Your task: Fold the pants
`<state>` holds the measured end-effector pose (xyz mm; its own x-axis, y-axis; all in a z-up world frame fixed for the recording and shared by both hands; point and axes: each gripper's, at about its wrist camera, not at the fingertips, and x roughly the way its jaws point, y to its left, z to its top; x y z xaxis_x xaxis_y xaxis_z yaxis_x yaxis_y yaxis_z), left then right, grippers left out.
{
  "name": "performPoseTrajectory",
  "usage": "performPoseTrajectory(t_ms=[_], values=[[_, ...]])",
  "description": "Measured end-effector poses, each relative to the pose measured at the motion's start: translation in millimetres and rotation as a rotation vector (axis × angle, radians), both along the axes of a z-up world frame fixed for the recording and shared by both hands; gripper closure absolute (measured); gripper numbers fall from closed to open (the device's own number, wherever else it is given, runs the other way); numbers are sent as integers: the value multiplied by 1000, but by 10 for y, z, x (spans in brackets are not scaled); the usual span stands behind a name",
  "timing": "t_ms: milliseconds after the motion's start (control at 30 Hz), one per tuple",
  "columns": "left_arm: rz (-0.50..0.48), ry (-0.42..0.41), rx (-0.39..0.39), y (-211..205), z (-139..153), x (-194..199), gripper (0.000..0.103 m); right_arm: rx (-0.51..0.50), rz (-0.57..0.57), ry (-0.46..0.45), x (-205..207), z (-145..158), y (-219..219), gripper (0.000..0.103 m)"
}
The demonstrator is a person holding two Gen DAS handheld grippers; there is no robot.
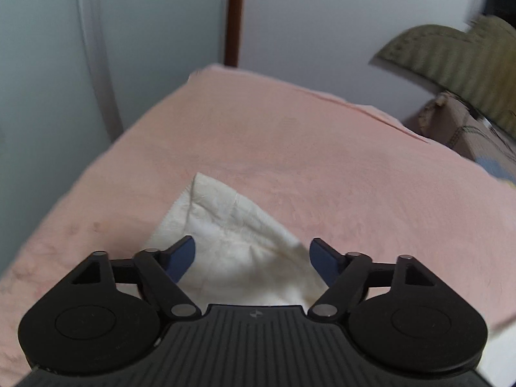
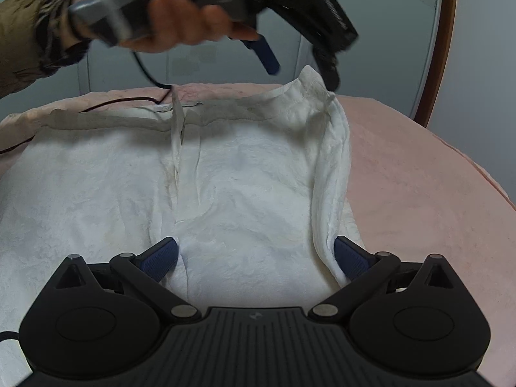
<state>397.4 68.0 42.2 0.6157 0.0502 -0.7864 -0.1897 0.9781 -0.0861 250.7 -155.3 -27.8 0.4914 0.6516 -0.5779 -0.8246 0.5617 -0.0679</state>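
Both claws, right point(image 2: 256, 258) and left point(image 1: 252, 259), gape wide, holding nothing; soft, light white pants point(image 2: 238, 187) on the bed point(image 2: 419, 177) suit pinching at the waistband corners.

Both grippers, left point(image 1: 252, 254) and right point(image 2: 256, 254), are black, with ribbed housings, round side discs, silver pivot screws and blue textured pads point(image 2: 350, 259), while the bare-skinned hand point(image 2: 180, 19) emerges from an olive sleeve point(image 2: 29, 32) and trails a black cable point(image 2: 145, 71).
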Motion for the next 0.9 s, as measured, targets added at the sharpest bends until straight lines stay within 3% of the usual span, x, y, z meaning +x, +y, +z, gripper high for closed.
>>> performPoseTrajectory(t_ms=[100,133,200,233,267,300,333,433,567,700,800,900], values=[[73,92,-121,122,-120,218,31,-4,4,-9,-1,-22,33,0],[100,104,-173,170,-149,258,36,-4,5,-10,-3,-26,36,0],[123,84,-261,254,-183,304,36,0,5,-6,-3,-30,20,0],[118,87,-264,261,-204,322,41,1,4,-3,-2,-35,15,0],[113,106,-240,240,-242,330,55,1,3,-3,9,-33,20,0],[101,129,-227,225,-274,321,79,2,2,-1,18,-31,49,0],[93,146,-224,213,-306,300,91,3,1,2,22,-31,47,0],[96,84,-233,255,-282,91,98,8,-2,18,60,3,62,0],[63,-7,-228,294,-141,-359,99,29,-22,24,64,22,23,0],[15,-89,-245,395,-23,-931,99,117,-114,26,-63,124,-152,0],[-6,-130,-284,489,-22,-1311,99,171,-206,-32,-301,245,-316,0],[-18,-167,-308,532,-31,-1548,99,108,-315,-155,-545,384,-418,1]])
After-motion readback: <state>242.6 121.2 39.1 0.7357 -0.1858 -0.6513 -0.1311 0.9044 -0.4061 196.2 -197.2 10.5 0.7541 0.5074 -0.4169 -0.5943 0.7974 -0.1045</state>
